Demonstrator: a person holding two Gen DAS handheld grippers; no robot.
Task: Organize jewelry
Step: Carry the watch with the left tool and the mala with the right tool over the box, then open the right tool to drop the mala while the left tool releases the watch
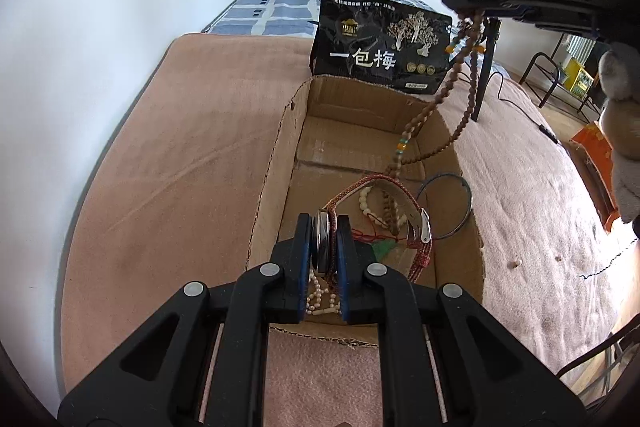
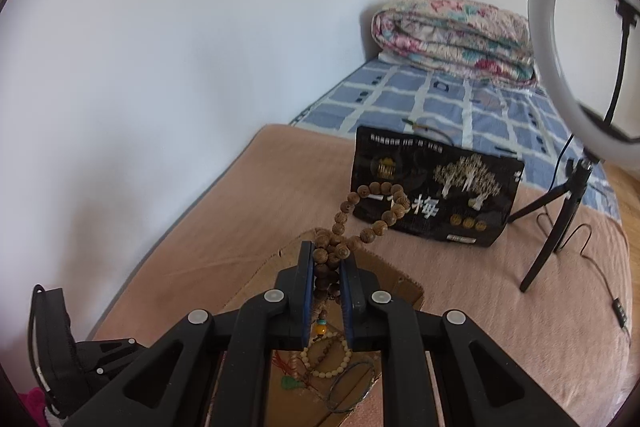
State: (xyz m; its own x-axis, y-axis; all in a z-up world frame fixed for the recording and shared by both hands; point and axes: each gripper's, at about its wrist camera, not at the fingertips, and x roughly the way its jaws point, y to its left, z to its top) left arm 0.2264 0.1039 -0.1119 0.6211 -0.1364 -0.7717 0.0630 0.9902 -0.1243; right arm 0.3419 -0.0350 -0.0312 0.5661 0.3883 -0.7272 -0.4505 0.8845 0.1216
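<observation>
Most pieces already lie in our cardboard box [image 1: 276, 163]; our left gripper [image 1: 324, 247] clenches a watch [image 1: 322, 243], our right gripper [image 2: 328, 275], at two o'clock, grasps wooden beads [image 2: 362, 223] to drop in.

Plain soft daylight in both views, bright enough, no harsh shadows. The wall [image 1: 120, 27] goes pale and a bit washed out, shading bluish-grey lower down in the right wrist view. Light seems to come from the right side, though I can't see a window. The ring light [image 2: 560, 39] looks unlit, maybe. Heavy fisheye bend: the mat [image 1: 168, 155] edge curves hard and dark vignette fills the corners. The beads [image 2: 360, 223] are slightly soft up close, and the box [image 1: 360, 147] interior sits in mild shade.
</observation>
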